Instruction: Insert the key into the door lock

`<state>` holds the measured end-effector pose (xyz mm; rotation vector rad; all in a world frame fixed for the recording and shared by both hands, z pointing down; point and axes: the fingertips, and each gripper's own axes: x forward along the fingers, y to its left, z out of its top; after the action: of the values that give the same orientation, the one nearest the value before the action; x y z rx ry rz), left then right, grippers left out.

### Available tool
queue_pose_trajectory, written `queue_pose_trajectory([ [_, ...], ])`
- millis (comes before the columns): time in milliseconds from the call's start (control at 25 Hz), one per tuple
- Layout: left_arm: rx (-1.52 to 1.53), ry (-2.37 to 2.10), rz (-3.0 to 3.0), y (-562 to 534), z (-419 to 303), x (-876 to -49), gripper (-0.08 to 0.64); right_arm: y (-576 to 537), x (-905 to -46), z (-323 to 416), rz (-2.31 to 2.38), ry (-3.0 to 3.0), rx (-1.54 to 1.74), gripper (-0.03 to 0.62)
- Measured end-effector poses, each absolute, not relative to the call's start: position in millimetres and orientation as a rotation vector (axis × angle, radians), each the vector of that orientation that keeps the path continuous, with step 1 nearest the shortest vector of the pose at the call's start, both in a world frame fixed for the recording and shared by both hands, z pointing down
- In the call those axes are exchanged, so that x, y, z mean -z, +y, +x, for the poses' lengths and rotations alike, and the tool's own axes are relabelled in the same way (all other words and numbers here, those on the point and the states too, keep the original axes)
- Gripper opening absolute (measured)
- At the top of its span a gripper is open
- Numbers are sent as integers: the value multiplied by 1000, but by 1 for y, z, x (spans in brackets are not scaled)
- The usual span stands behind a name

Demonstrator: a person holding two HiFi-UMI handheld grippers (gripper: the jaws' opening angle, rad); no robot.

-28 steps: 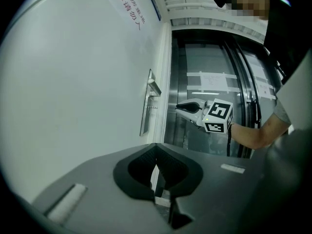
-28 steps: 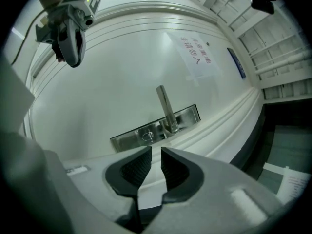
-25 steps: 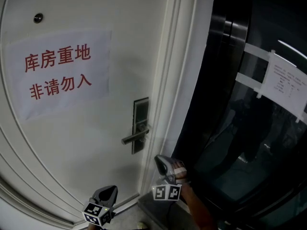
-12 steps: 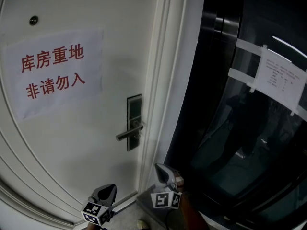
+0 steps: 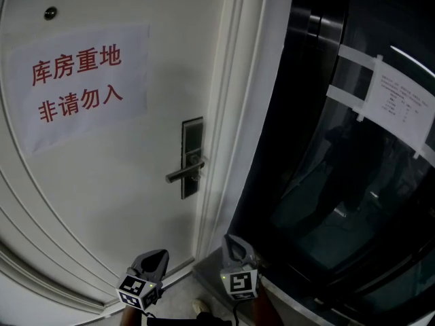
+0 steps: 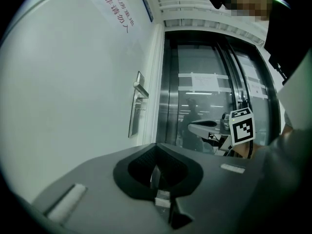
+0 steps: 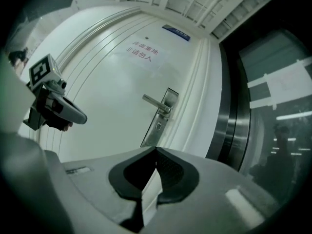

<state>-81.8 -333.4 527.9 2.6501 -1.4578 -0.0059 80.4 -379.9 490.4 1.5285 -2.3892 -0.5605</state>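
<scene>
1. Door lock (image 5: pixel 192 156): on the door (image 5: pixel 102 195), near its right edge.
2. Paper notice (image 5: pixel 78 83): on the door, up-left of the lock.
3. Door frame (image 5: pixel 234 114): just right of the lock.
4. Left claw (image 5: pixel 158 255) and right claw (image 5: pixel 232 239): below the lock, well apart from it.

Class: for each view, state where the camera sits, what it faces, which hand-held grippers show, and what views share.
Head view: on the head, looking down at the white door; left hand-held gripper and right hand-held gripper below.
Left gripper view: on the left one, facing glass doors; right one visible.
Right gripper view: on the right one, facing the door; left one visible.
Shared: all show the handle.
</scene>
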Motion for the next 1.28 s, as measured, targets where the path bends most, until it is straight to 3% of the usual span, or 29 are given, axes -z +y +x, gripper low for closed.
queue_pose_trajectory([
  [440,-23,-1436,2657,-324,-74,-532,3,-353,-514,92,1610,-2558,161,2],
  [1280,-41,-1413,2676,-308,-62,-531,3,-309,-533,104,1580,-2630,14,2],
])
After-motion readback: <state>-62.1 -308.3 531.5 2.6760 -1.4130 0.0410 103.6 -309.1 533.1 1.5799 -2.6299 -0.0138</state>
